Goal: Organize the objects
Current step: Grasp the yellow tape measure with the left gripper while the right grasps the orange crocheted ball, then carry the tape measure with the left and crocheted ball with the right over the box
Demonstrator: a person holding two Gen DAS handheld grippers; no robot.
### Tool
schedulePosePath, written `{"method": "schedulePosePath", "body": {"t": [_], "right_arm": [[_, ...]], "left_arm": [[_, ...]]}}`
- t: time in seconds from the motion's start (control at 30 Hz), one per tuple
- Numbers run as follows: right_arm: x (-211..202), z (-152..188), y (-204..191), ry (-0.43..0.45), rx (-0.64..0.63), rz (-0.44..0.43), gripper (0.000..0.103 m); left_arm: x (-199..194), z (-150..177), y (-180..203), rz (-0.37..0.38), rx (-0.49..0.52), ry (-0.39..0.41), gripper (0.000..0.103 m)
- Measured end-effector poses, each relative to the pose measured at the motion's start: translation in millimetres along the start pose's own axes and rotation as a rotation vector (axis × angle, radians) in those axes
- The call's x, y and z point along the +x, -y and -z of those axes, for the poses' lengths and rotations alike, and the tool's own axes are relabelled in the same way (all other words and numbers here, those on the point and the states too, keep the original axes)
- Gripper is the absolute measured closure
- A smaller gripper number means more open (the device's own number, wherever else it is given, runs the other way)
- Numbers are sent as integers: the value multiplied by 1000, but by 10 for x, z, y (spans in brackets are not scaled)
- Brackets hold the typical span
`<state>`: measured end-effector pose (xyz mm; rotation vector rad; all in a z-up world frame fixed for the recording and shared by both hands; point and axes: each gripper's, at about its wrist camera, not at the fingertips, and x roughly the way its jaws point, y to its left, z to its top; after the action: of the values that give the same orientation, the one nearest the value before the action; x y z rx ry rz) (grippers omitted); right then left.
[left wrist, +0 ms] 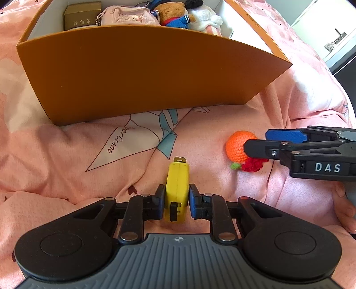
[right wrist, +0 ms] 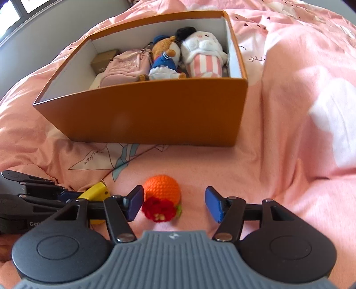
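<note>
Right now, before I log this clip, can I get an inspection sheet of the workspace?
Surface: pink printed bedcover, rumpled.
Job's things: yellow tape measure and orange crochet toy lie on the cover in front of the orange box.
Clutter: the box already holds a gold carton, a pink pouch, a bear plush and a white plush.
Grippers: left gripper shut on the tape measure; right gripper open, the crochet toy between its pads and close against one of them.
Cables: nothing seen.
Surroundings: window at one corner, pale furniture beyond the bed.
</note>
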<state>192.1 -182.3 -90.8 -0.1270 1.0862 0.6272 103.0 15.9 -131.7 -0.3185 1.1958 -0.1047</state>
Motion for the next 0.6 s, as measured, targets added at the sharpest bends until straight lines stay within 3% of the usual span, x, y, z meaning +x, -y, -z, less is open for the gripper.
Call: {"method": "schedulePosePath", "body": {"t": [0.07,0.17,0.4,0.6], "right_arm": [[59,-43,-64,-19,-28,-19,43],[154,-71,-108,-65,-48,-39,61],[79,-51,-72,-42,-33,-52,62],[-237,-202,-97,40,-64,-66,62]], "left_arm": [[-13,1,-8,2,-10,5,80],[-39,-4,-23,7,-28,12,80],[-228,-103,5,51,-57,66,81],[-550,-321,161,106,-44,167,81]]}}
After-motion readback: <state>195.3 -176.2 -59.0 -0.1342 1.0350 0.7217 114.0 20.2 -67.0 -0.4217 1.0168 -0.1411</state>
